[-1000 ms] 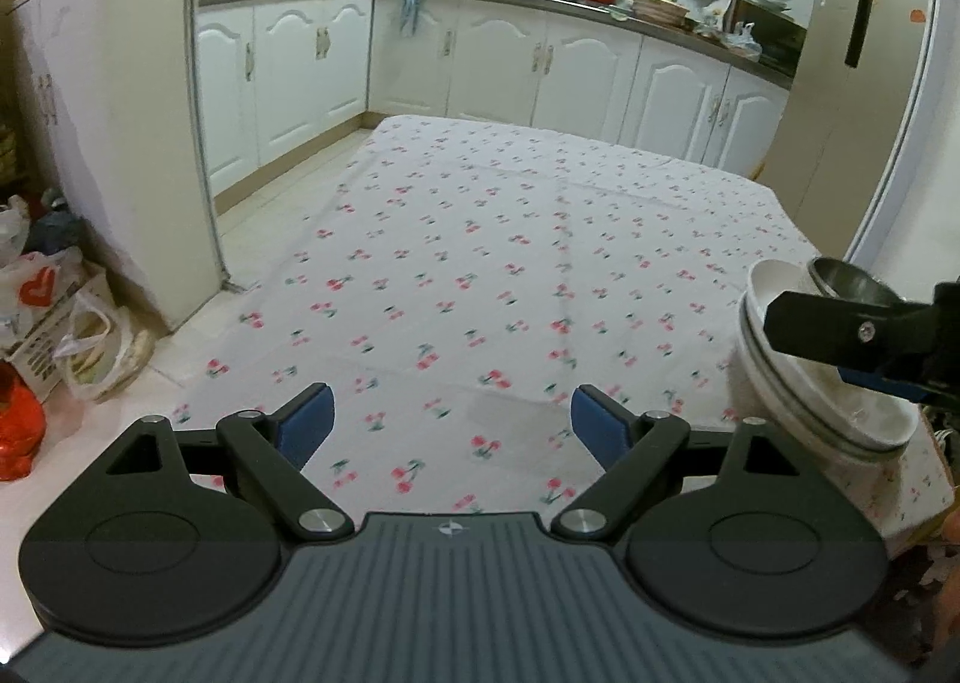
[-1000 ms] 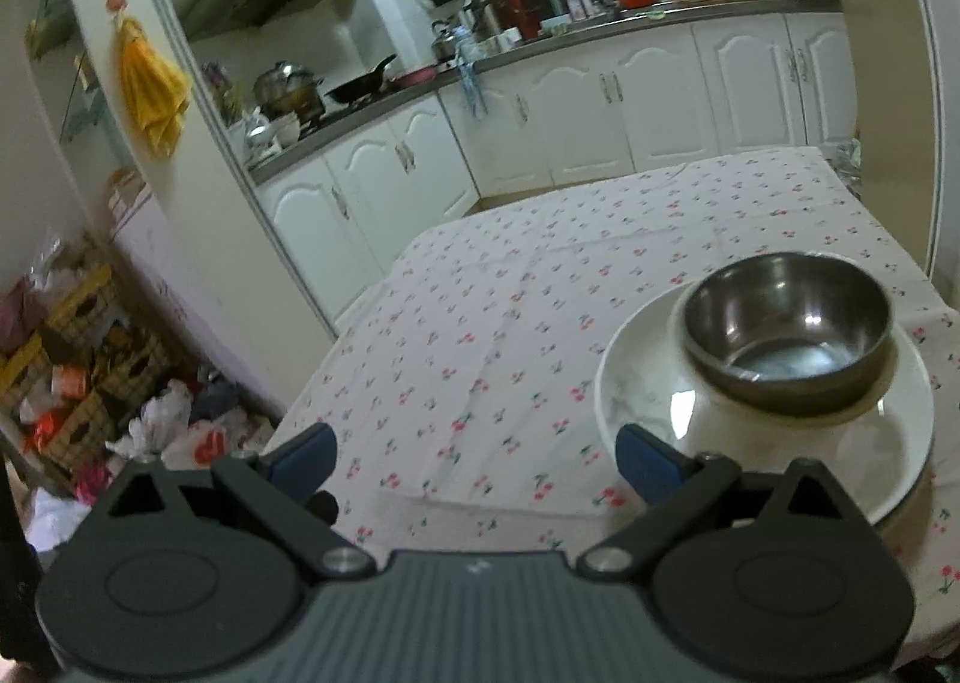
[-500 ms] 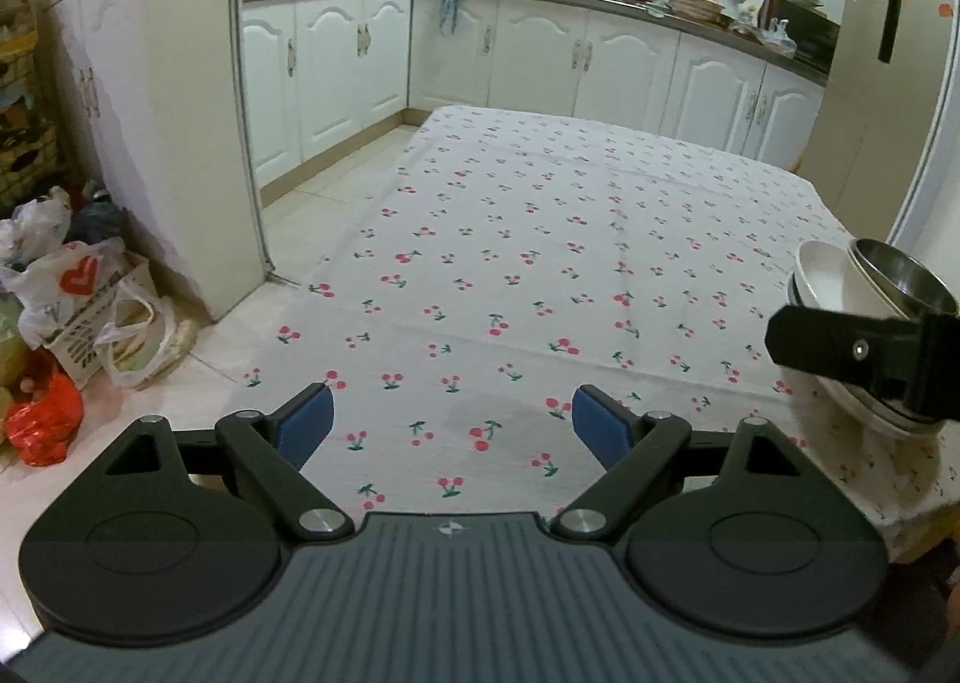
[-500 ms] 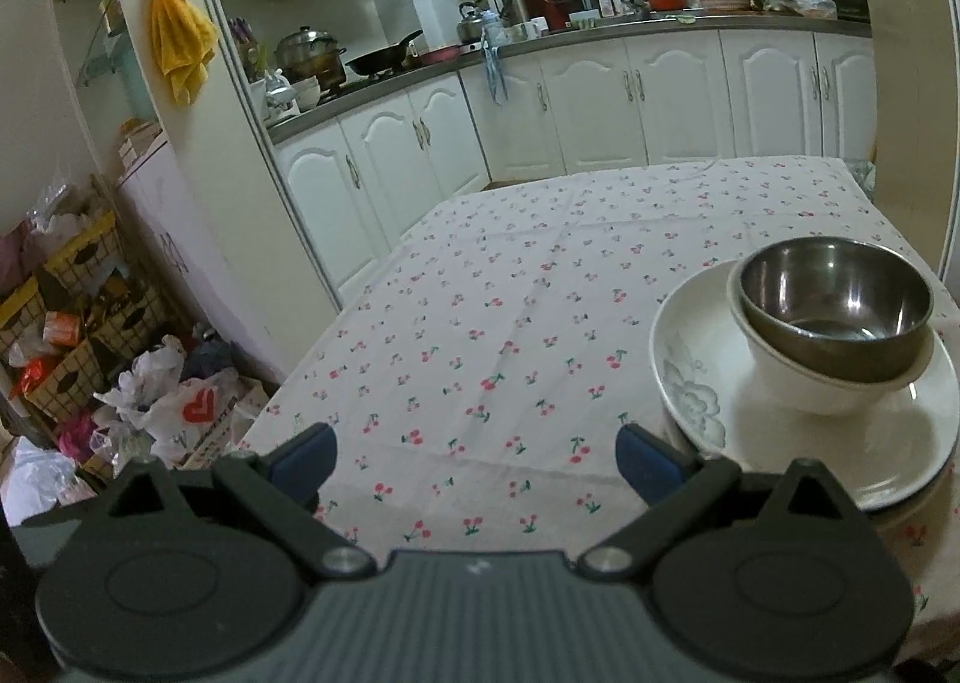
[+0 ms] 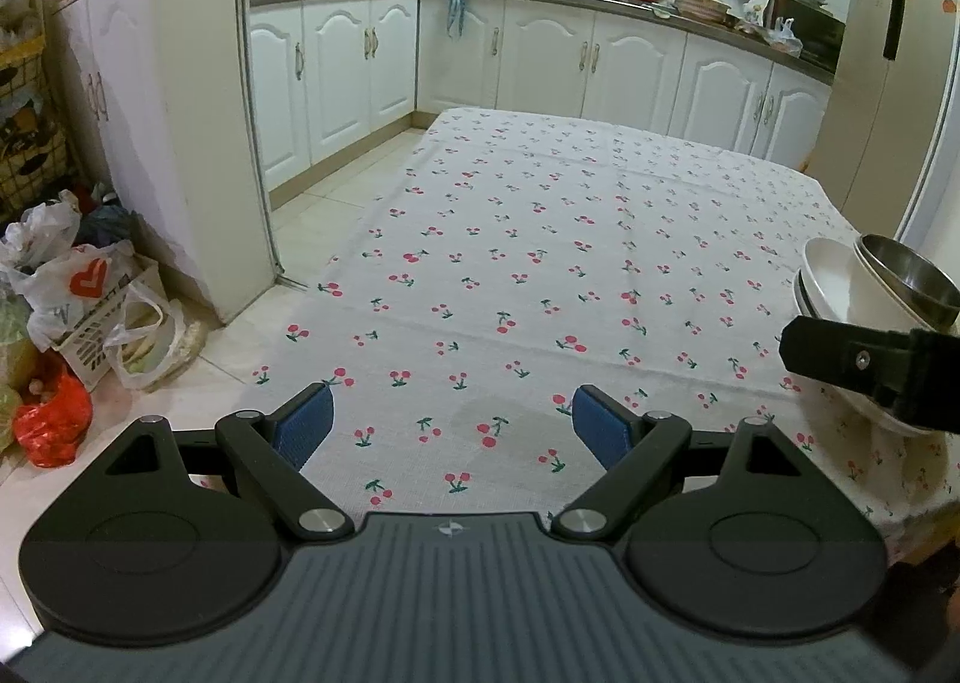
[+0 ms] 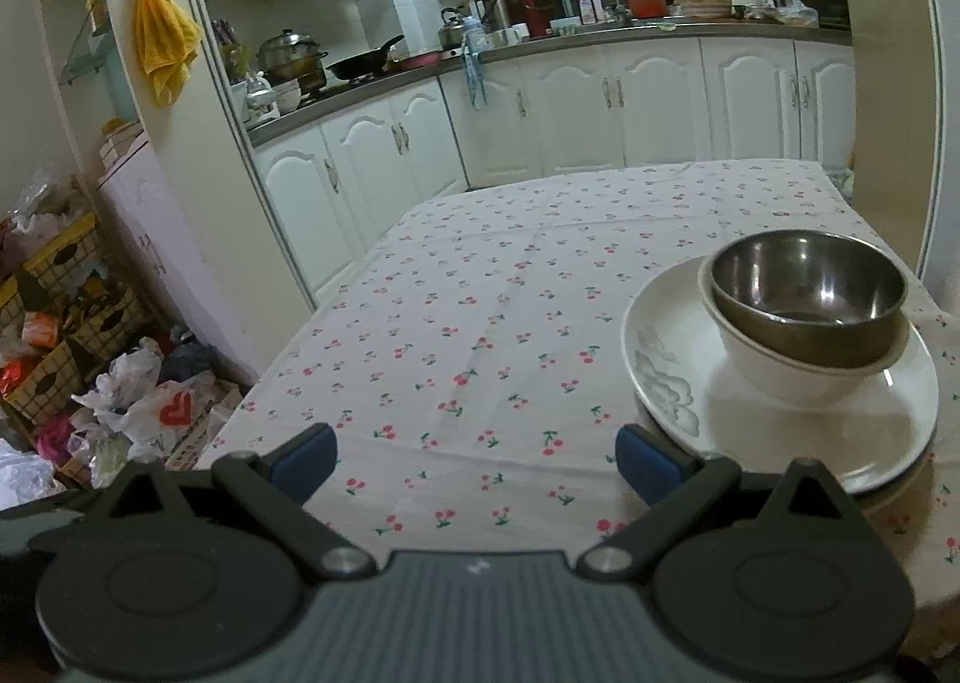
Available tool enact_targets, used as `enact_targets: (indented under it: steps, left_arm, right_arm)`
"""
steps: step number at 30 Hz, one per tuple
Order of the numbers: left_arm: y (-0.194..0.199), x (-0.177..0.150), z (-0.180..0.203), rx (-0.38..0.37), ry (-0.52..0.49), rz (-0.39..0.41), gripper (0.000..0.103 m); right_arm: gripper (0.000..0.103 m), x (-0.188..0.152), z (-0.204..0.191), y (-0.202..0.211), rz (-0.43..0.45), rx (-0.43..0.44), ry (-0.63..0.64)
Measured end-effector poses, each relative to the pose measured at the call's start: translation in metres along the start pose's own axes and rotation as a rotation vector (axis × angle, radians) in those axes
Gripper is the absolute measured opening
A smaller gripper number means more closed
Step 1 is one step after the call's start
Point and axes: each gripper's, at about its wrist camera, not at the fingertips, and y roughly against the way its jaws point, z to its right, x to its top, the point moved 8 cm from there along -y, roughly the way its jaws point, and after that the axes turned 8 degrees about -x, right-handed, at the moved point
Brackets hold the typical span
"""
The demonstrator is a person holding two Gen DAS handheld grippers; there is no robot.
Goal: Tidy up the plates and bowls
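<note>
Now both cameras sit farther back from the worktop (image 5: 540, 239) than a moment ago, so more of its cherry-print cloth and the near edge shows. Over that near edge hangs the left gripper (image 5: 451, 425), its blue-padded fingers (image 5: 303, 424) spread wide with nothing between them. Likewise spread and empty is the right gripper (image 6: 474, 458), which has drawn away from the dishes; its right finger pad now lies just beside the near rim of the white plate (image 6: 666, 395) (whether it touches cannot be told).

Near the right front corner of the worktop stands the stack: a steel bowl (image 6: 810, 293) nested in a white bowl (image 6: 780, 377), both resting on the white plate, which bears a grey flower pattern. A second earlier the right camera looked down into the steel bowl; now it sees the stack from a lower angle, with the white bowl's side in view.

From the left camera the stack (image 5: 840, 281) appears at the far right, partly hidden behind the dark arm of the right gripper. White kitchen cabinets (image 5: 540, 65) line the background, and plastic bags (image 5: 78, 293) lie on the floor at left.
</note>
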Motion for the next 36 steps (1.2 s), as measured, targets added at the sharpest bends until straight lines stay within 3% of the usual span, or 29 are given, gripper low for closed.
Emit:
enact_targets:
  steps: [8,20,36]
  left_arm:
    - [-0.001,0.005,0.006,-0.030,-0.004,0.003,0.103]
    - [0.000,0.013,0.067,-0.118,-0.134,0.021,0.103]
    - [-0.009,-0.018,0.131,-0.197,-0.252,-0.058,0.103]
  right_arm:
    - [0.099,0.001,0.016,0.004,0.029,-0.046,-0.030]
    - [0.099,0.003,0.072,0.026,0.087,-0.161,-0.132]
    - [0.099,-0.013,0.133,0.036,0.089,-0.277,-0.218]
